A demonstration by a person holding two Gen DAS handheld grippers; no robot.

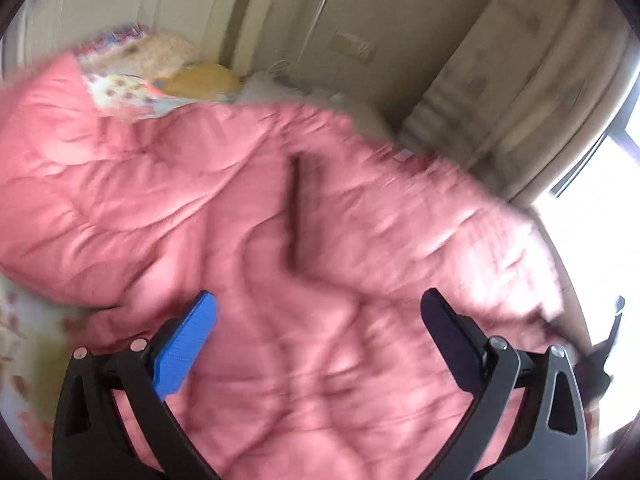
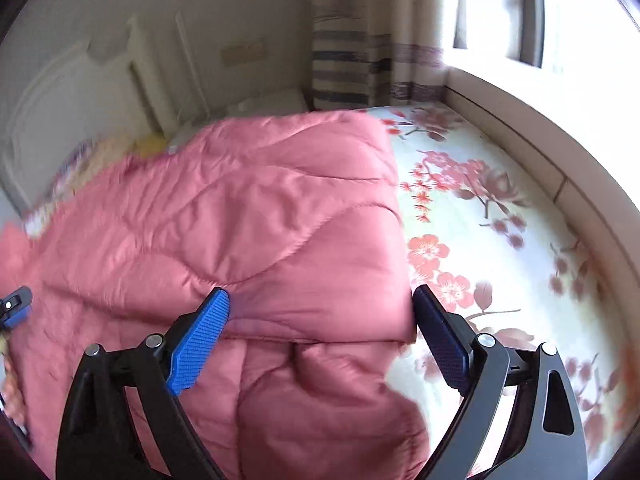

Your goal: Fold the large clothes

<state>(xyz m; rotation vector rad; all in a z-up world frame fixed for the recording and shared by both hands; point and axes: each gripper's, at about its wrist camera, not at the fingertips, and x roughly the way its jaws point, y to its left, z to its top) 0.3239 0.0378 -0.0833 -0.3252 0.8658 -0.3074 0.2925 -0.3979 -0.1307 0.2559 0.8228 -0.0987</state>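
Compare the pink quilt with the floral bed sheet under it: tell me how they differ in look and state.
The pink quilt is one plain colour with curved stitched lines; the floral bed sheet is pale with red and pink blossoms. The quilt is puffy and folded, one layer lying over another; the sheet lies flat in a single thin layer. The quilt rests on top; the sheet lies beneath it, bare toward the window. Both are soft bedding on the same bed.

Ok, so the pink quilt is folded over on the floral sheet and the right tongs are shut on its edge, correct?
Not quite: the right tongs are open, clamping nothing, as the right wrist view shows. The pink quilt is indeed folded over on the floral sheet.
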